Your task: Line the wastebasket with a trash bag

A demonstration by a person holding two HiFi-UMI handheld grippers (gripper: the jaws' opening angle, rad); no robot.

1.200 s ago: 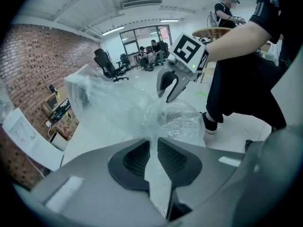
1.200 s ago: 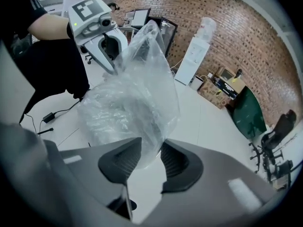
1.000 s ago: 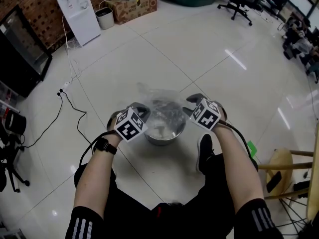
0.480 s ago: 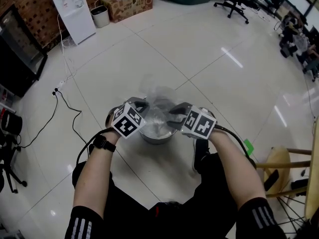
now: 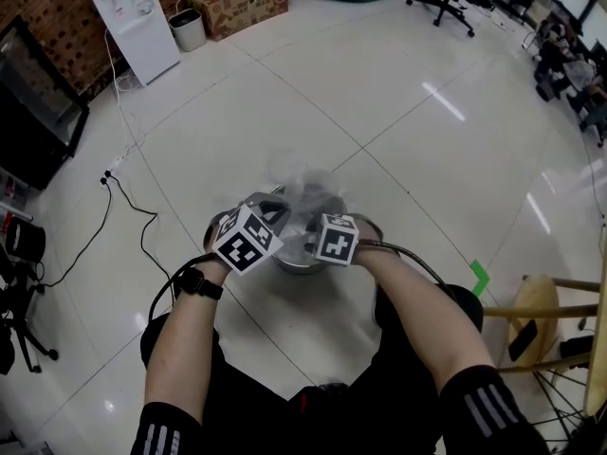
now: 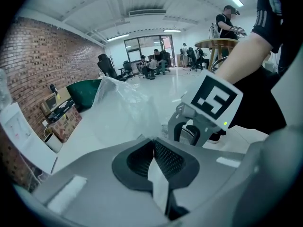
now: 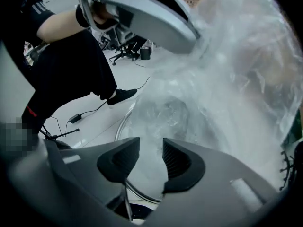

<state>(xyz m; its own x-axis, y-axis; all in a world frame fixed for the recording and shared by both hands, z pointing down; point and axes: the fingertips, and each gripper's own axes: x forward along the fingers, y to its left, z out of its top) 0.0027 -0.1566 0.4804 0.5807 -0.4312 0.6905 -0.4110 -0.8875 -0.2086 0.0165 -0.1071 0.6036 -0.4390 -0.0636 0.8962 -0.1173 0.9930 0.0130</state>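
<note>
A round metal wastebasket (image 5: 302, 259) stands on the floor in front of my knees, with a clear trash bag (image 5: 302, 180) bunched in it and rising above its rim. My left gripper (image 5: 275, 212) is at the basket's near left edge, shut on a fold of the trash bag (image 6: 124, 109), and a strip of film runs down between its pads. My right gripper (image 5: 311, 229) hangs close beside it over the basket's mouth. In the right gripper view its jaws (image 7: 151, 159) stand apart above the basket's rim (image 7: 122, 123) and the crumpled film (image 7: 227, 79), pressing on nothing.
A water dispenser (image 5: 133, 22), a small bin (image 5: 190, 28) and a cardboard box (image 5: 237, 6) stand at the back left. A black cable (image 5: 142, 226) trails over the floor on the left. A wooden stool (image 5: 536, 311) and green tape mark (image 5: 479, 276) are on the right.
My right gripper has swung left and down from the basket's right side to its mouth, next to the left gripper. The left gripper has kept its place and its hold.
</note>
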